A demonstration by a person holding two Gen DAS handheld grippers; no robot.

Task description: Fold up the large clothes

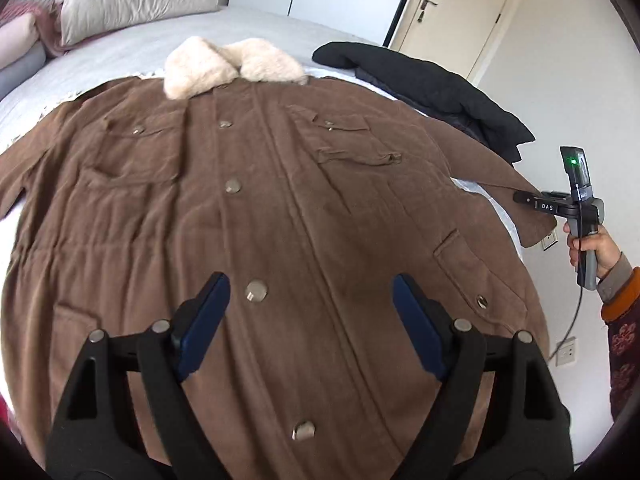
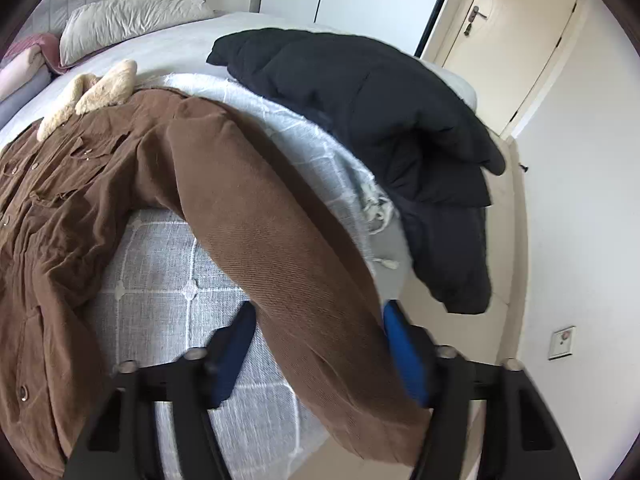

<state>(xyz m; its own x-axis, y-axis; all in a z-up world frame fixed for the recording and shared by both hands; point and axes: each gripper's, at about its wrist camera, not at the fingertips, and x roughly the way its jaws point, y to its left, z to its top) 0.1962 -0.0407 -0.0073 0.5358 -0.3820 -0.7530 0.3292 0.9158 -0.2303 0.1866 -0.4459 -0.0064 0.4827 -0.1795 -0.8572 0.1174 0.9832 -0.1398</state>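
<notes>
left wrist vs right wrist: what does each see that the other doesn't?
Left wrist only: the brown coat's buttoned front, and the right hand-held gripper held at the sleeve cuff.

Right wrist only: the sleeve running between its open fingers, the checked blanket, and the black jacket's full spread.

Both: coat, fur collar, jacket, pillow, door.

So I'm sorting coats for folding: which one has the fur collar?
The brown coat, spread flat, buttons up; the black jacket beside it shows no fur.

Far left there's a grey pillow (image 1: 128, 4) on the bed (image 1: 256, 28), cream door (image 2: 508, 40) far right, wall socket (image 1: 566, 352) near right.
</notes>
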